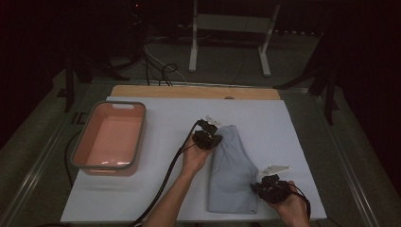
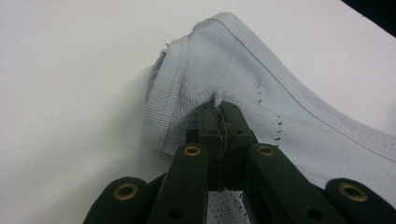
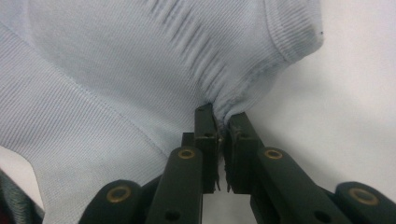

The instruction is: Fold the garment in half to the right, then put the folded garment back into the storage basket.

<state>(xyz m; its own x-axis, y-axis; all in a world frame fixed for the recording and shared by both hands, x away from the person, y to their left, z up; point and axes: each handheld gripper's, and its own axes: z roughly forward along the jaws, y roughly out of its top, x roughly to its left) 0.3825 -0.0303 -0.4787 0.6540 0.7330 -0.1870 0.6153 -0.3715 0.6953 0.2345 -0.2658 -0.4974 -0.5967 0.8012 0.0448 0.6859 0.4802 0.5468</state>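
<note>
Both grippers pinch the pale blue garment [image 1: 231, 170]: left gripper [image 1: 213, 140] at its far end, right gripper [image 1: 257, 187] near.

We see bare white table [image 1: 170, 198] between the pink tub [image 1: 109, 137] and the folded blue garment [image 1: 230, 170], open for a pass. Far side past the garment is open too. The tub blocks the left; both grippers sit at the garment's edges.
</note>
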